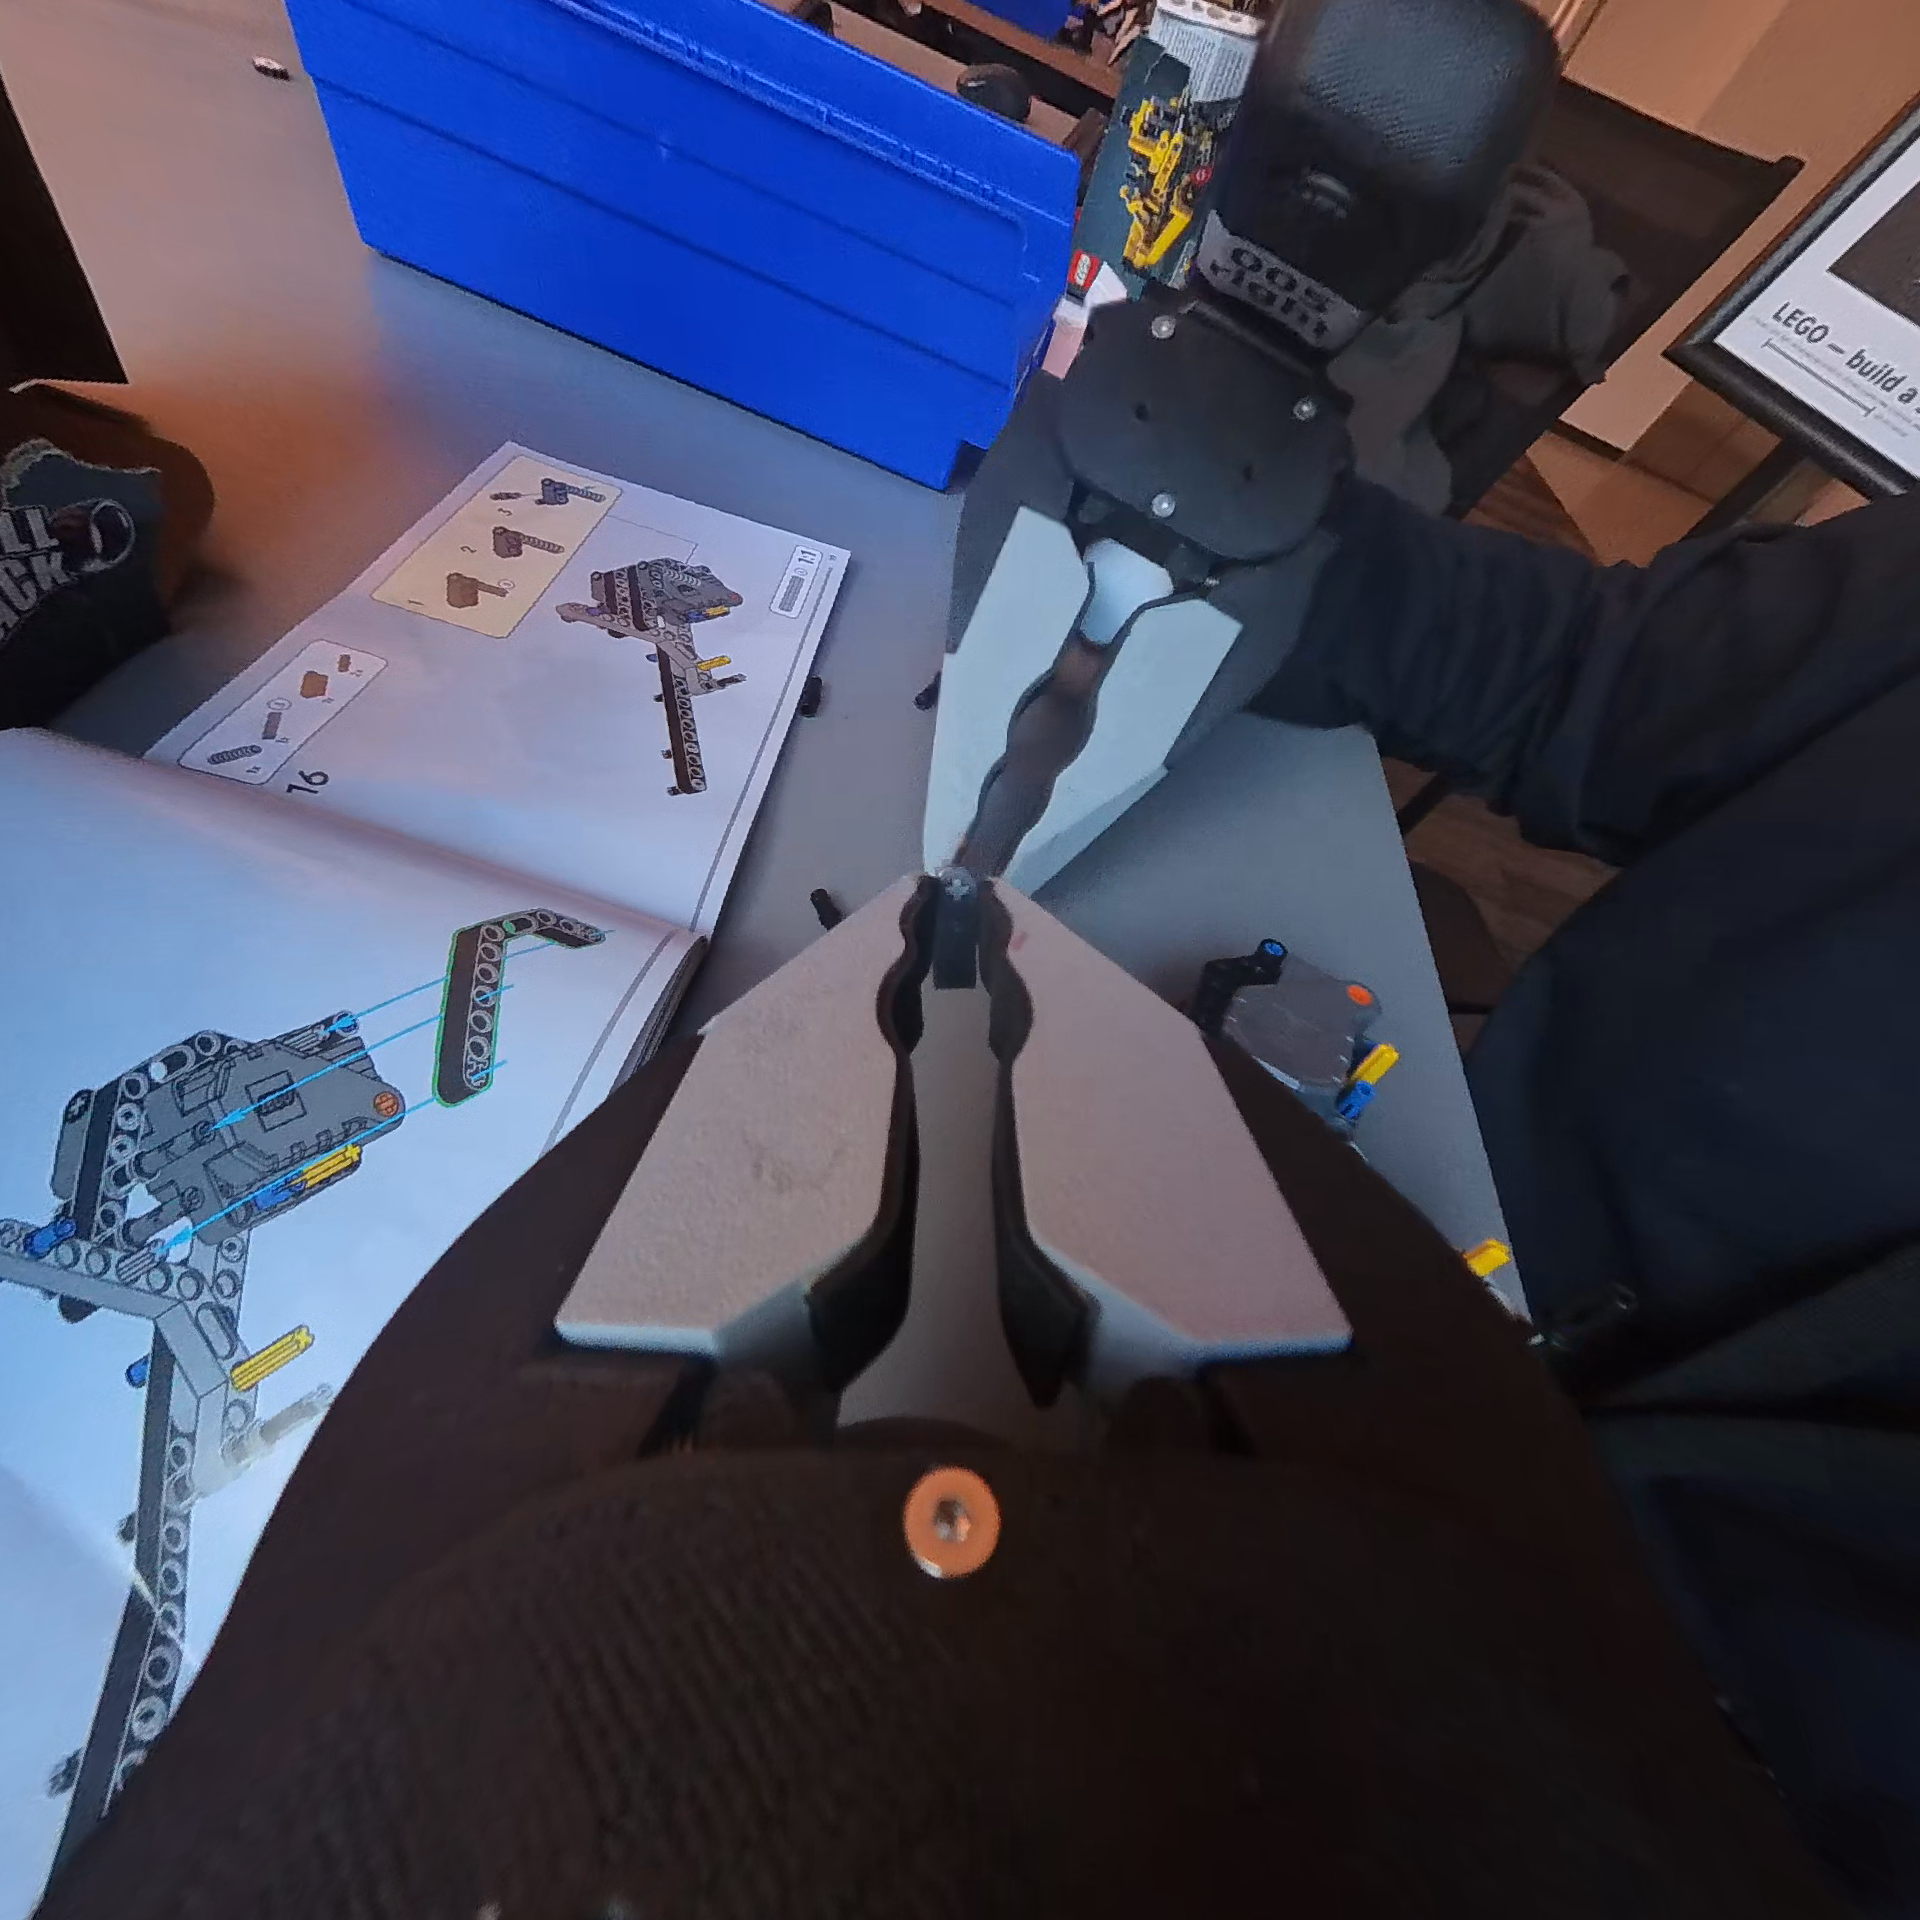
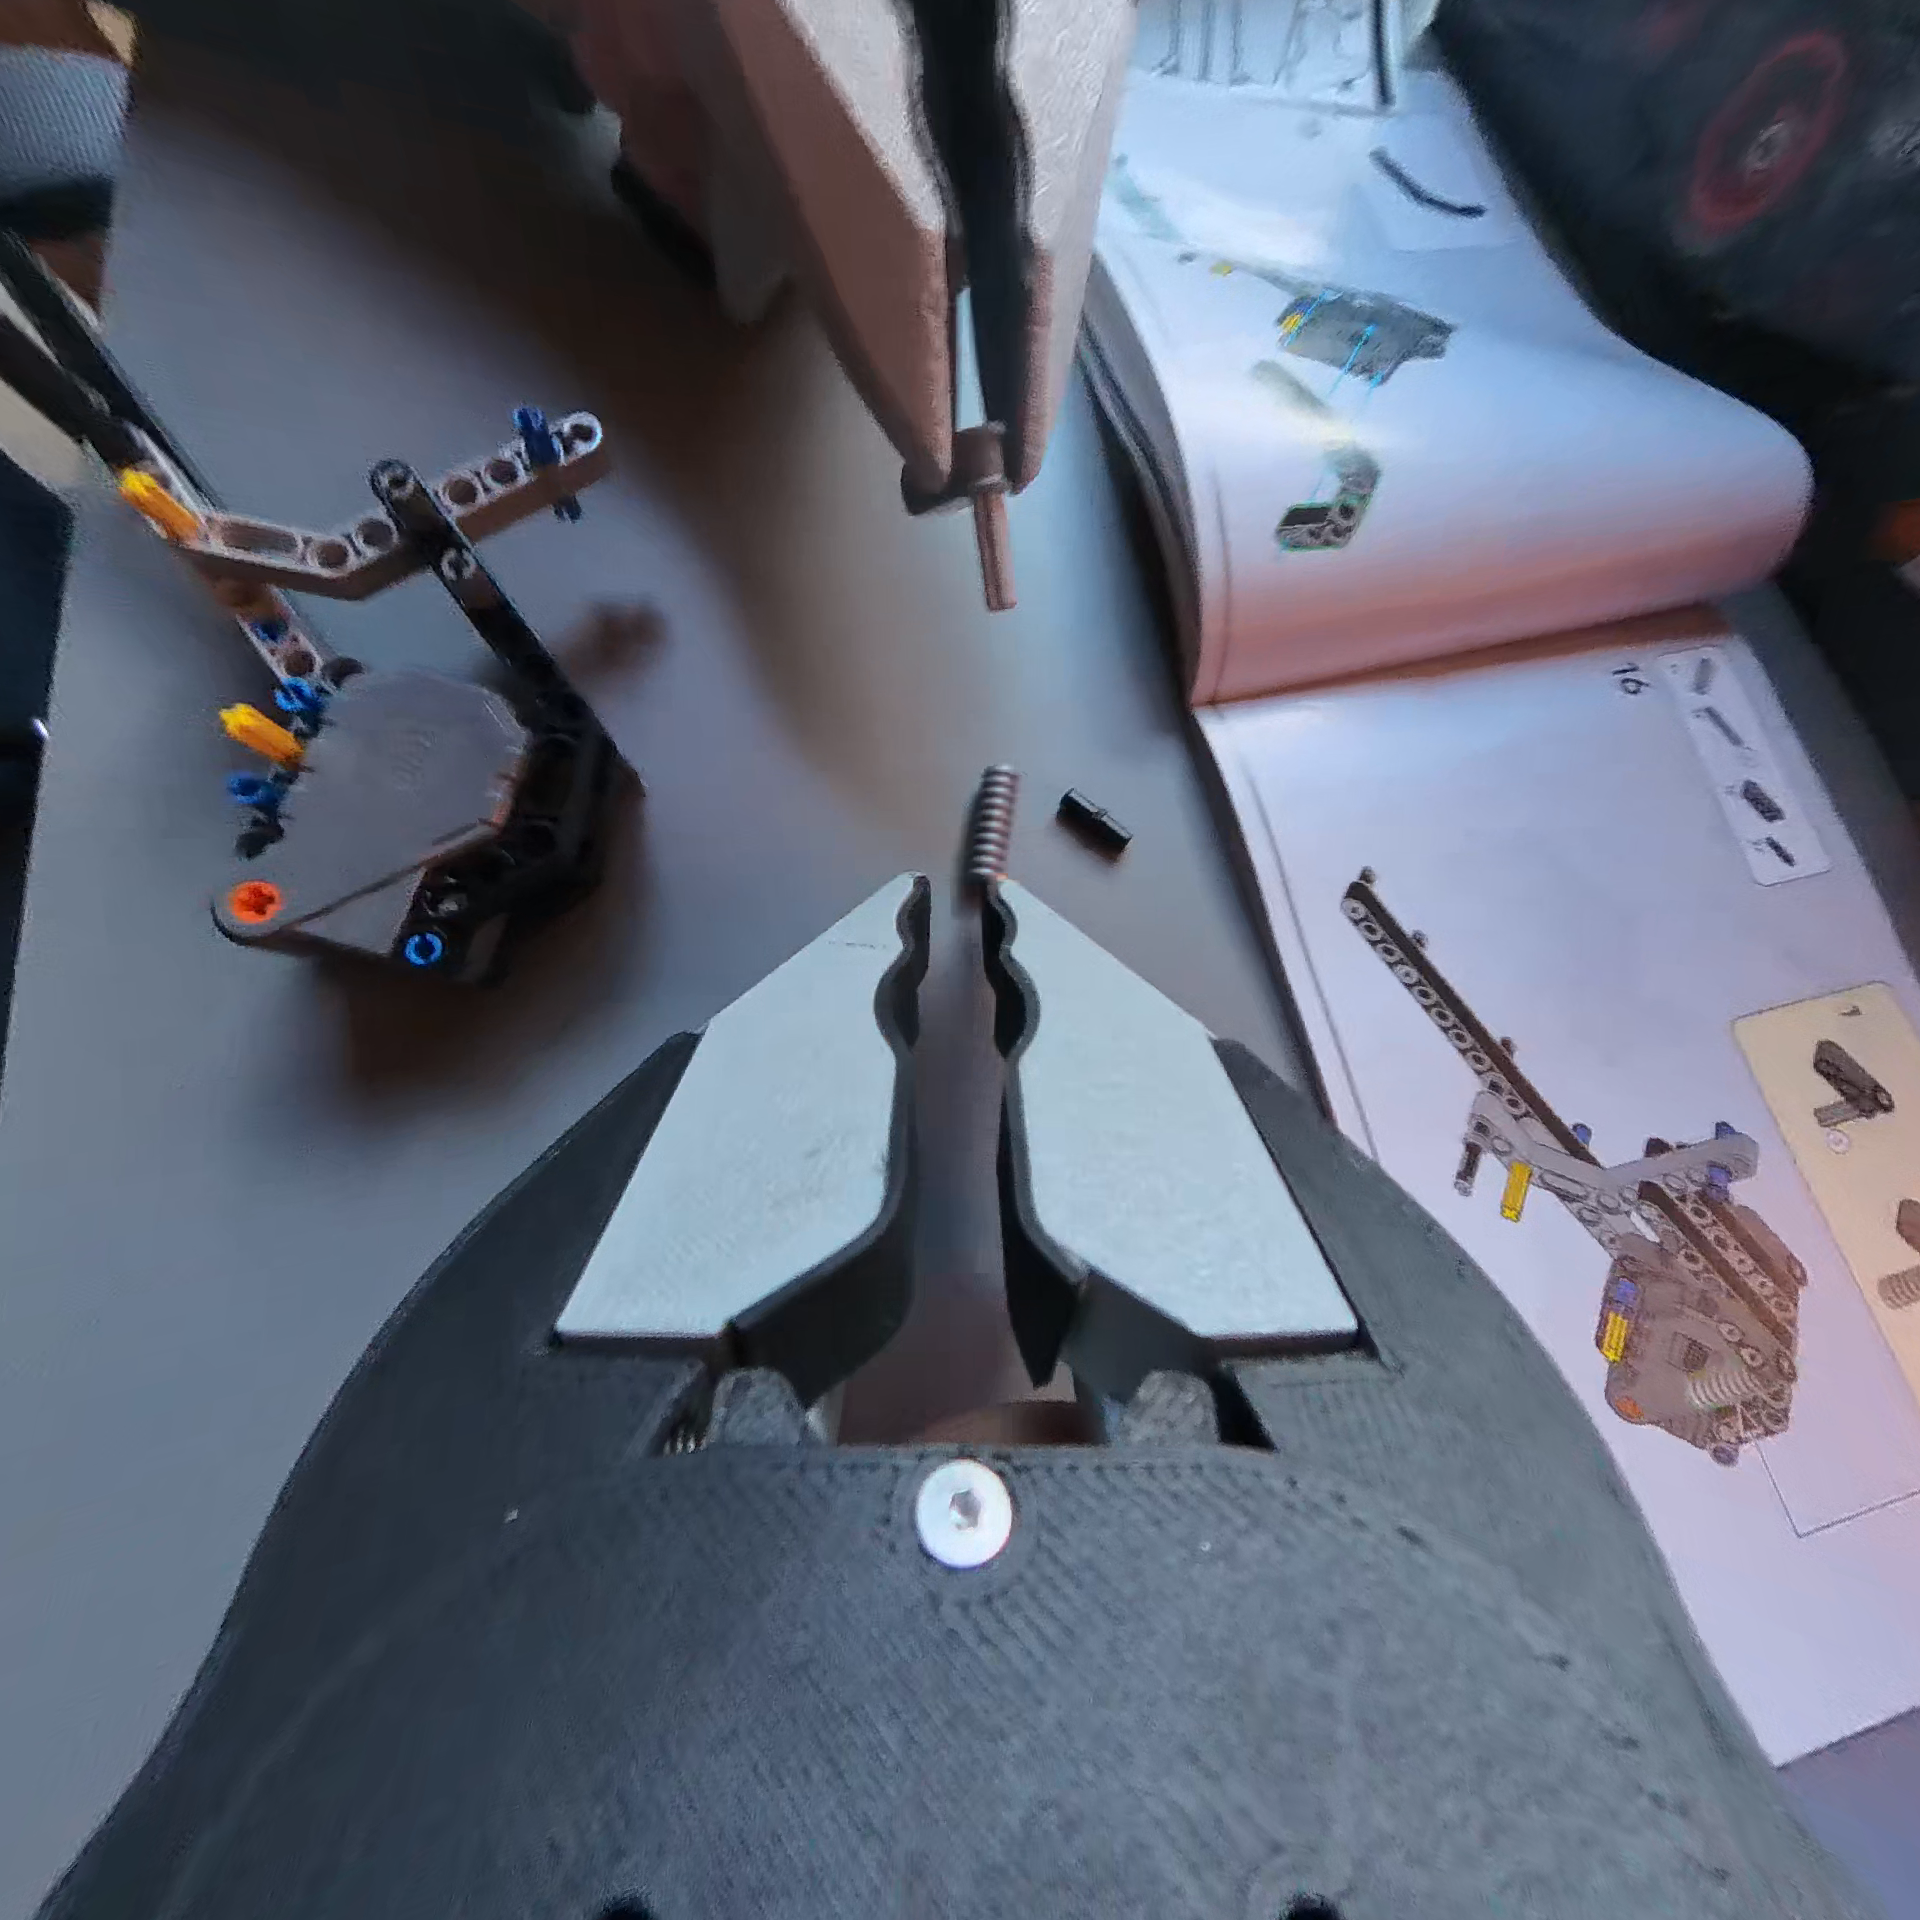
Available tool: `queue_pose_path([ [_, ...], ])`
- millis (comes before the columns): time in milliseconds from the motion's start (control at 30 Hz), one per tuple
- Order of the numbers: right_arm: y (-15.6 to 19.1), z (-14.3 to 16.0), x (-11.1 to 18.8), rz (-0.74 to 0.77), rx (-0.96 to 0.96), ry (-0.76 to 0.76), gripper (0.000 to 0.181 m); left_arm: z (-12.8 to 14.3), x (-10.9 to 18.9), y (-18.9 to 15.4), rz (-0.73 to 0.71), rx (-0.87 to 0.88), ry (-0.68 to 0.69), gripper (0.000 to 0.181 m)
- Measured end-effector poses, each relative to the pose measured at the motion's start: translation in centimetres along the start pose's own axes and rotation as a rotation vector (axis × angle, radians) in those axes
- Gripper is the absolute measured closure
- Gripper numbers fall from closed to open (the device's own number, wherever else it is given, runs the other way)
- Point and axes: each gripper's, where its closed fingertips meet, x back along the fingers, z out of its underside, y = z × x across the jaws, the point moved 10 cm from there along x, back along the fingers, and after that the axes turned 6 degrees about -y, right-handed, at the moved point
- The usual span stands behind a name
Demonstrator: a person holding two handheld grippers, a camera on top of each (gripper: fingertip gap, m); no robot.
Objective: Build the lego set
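My left gripper (image 1: 954, 894) is shut on a black connector with an axle (image 1: 954, 951). In the right wrist view it (image 2: 977, 488) hangs above the table, and the axle (image 2: 992, 551) points toward my right gripper (image 2: 956, 891). The right jaws are nearly closed. A small dark spring (image 2: 992, 821) sticks forward from their tip, in line with the axle and a short gap from it. The right gripper (image 1: 975, 860) faces the left one tip to tip. The partly built grey and black assembly (image 2: 416, 790) lies on the table to the left; it also shows in the left wrist view (image 1: 1299, 1023).
The open instruction booklet (image 2: 1558, 935) lies beside the work spot (image 1: 312, 935). A loose black pin (image 2: 1093, 821) lies by the spring, and two more pins (image 1: 810, 696) lie near the booklet. A blue bin (image 1: 675, 208) and the set's box (image 1: 1153, 177) stand at the back. Spacing between my two grippers at the tips: around 7 centimetres.
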Motion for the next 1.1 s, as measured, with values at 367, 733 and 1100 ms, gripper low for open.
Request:
queue_pose_path([
  [367,1.3,-0.5,-0.9,-0.110,-0.001,0.023,0.174,0.0,0.1,0.1,-0.001,0.004,0.004,0.176],
  [733,0.2,-1.1,0.1,-0.192,0.090,-0.043,0.180,0.0,0.6,0.7,-0.023,0.015,-0.005,0.176],
  [1100,1.1,-5.2,-1.7,-0.345,0.518,0.101,0.166,-0.6,1.9,1.0,-0.066,-0.001,-0.046,0.176],
])
